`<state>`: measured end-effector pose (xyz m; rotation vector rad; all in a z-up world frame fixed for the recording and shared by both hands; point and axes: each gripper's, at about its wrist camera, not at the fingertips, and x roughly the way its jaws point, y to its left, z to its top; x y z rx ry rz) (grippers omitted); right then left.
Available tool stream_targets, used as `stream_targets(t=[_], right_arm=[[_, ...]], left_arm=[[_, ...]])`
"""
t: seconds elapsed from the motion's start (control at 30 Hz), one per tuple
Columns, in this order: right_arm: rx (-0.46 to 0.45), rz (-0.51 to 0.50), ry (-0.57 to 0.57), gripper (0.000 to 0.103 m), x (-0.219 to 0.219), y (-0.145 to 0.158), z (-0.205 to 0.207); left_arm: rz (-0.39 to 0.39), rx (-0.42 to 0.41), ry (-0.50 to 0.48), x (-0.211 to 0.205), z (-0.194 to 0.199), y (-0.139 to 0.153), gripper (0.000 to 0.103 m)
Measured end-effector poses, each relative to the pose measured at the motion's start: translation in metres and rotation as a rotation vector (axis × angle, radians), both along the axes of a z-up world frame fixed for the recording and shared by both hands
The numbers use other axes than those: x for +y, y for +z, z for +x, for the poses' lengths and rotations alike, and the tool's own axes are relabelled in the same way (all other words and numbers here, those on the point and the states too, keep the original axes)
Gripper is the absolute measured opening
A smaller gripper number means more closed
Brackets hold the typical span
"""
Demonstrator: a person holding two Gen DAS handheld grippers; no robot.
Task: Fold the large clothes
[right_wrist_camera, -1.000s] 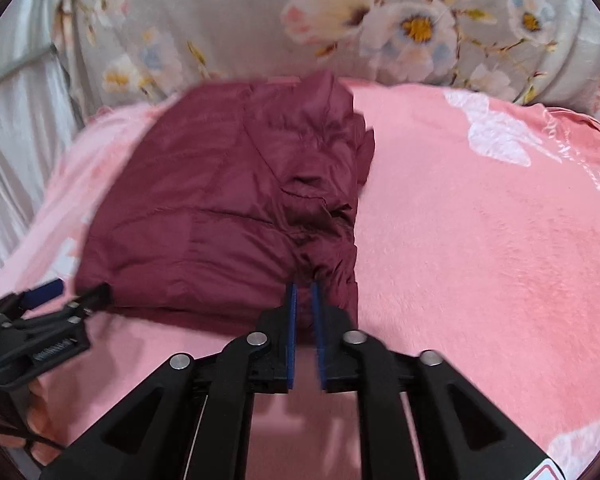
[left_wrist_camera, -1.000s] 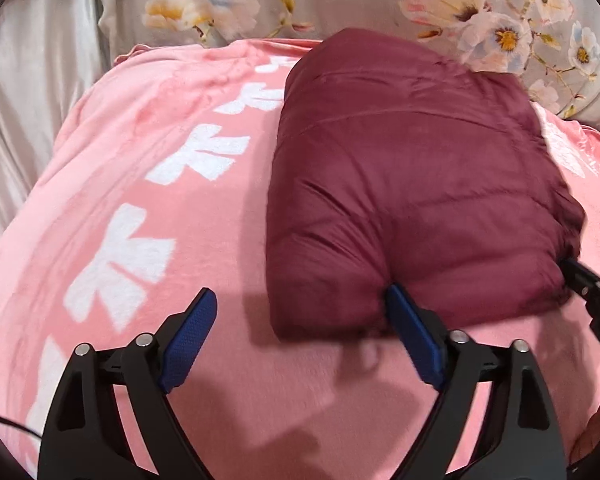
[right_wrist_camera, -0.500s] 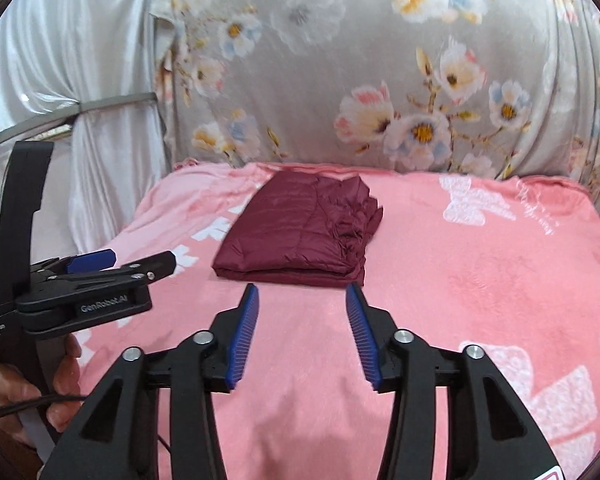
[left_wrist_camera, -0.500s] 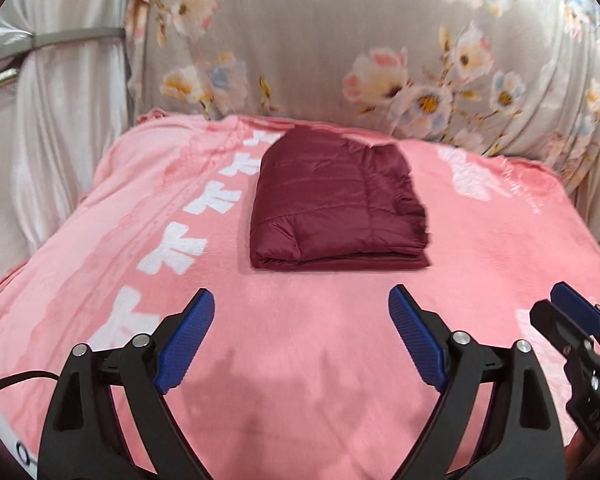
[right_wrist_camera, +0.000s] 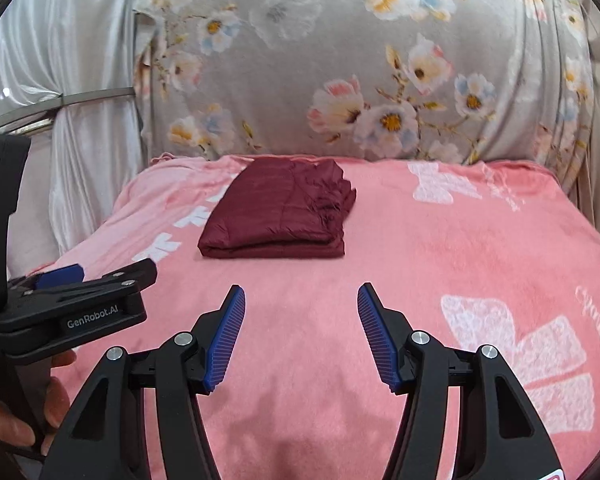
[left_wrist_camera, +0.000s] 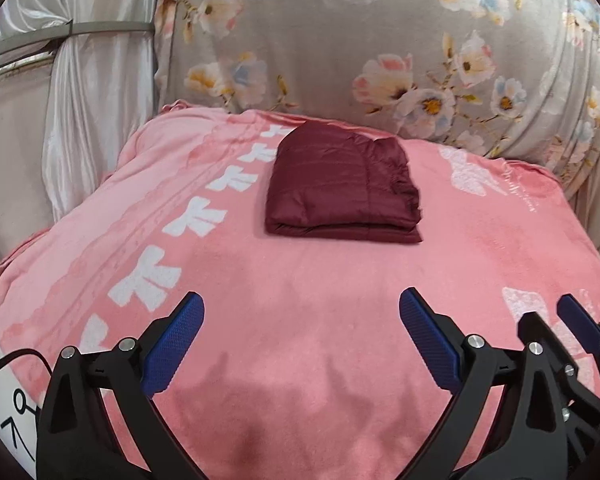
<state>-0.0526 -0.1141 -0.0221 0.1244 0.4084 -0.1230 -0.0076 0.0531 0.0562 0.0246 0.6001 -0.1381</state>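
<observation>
The folded jacket lies on the pink blanket. Left tongs and right tongs (both just opening wider) hold nothing.

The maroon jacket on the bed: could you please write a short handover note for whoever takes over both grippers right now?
Left gripper: open, empty, its jaws have just been opening; it is well short of the jacket.
Right gripper: open, empty, jaws also just opened, nothing between them.
Maroon jacket: lies folded in a compact stack on the pink blanket, near the floral headboard cover.
Done: the folding looks complete and the jacket is released.
Left: probably nothing; the stack's right edge looks a bit ruffled, so tidy it if wanted.
</observation>
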Motion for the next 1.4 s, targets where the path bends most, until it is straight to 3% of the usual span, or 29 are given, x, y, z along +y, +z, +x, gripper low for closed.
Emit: stream_targets(t=[0.23,0.5,1.4], right_arm=[[0.033,0.025,-0.035,0.058,-0.004,-0.021,0.018],[0.038,0.024,-0.060,0.058,-0.006,-0.035,0.031],[0.105,-0.013,-0.098,0.058,-0.007,-0.070,0.053]], left_arm=[[0.046,0.028,0.061,0.005,0.015,-0.030,0.096],[0.093,-0.006,0.060,-0.003,0.020,-0.044,0.096],[0.118,-0.012,0.052,-0.022,0.034,-0.085,0.096]])
